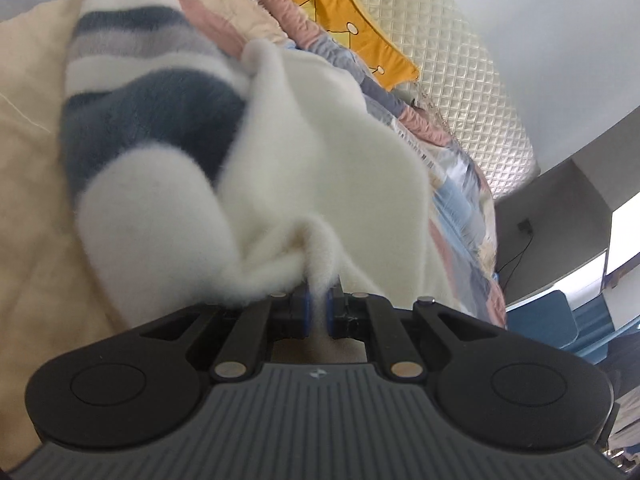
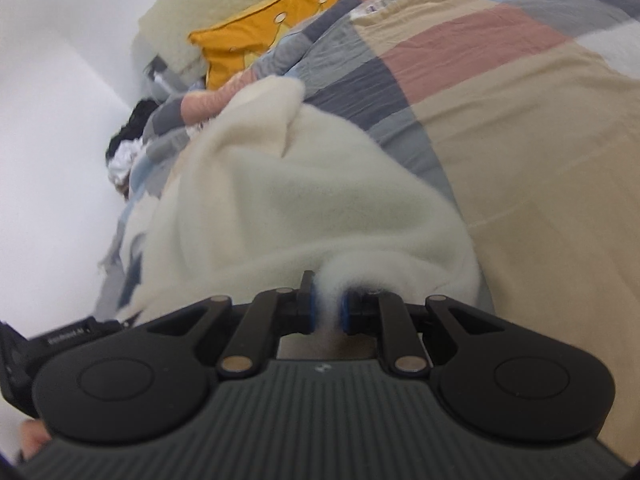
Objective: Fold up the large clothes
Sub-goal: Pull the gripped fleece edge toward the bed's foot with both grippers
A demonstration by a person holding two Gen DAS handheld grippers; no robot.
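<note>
**Fleece Garment Held at Two Points Over the Bed**

The white fleece garment (image 1: 304, 168) is gripped at two separate places, one by each tool. In the left wrist view, the left gripper (image 1: 318, 310) is clenched on a thin pinch of white pile, which is seen squeezed between the blue pads (image 1: 306, 312). In the right wrist view, the right gripper (image 2: 330, 308) is likewise clamped on a thicker tuft of the same fabric, so its jaws stand slightly further apart.

The garment hangs forward from both grips and is draped onto the bed. A section with dark blue and grey stripes (image 1: 152, 120) is seen to the left in the left view; it appears to be a sleeve or a panel turned over the body. Beneath the cloth lies a patchwork quilt (image 2: 500, 80), with a yellow cushion (image 2: 256, 48) at the far end against a quilted headboard (image 1: 472, 80).

The two-point hold is judged to serve a purpose: an edge kept taut between both grips can be carried across and laid down straight, whereas a single grip would let the bulky fleece bunch. Both tools point downward, which suggests that a fold is being laid onto the quilt.
</note>
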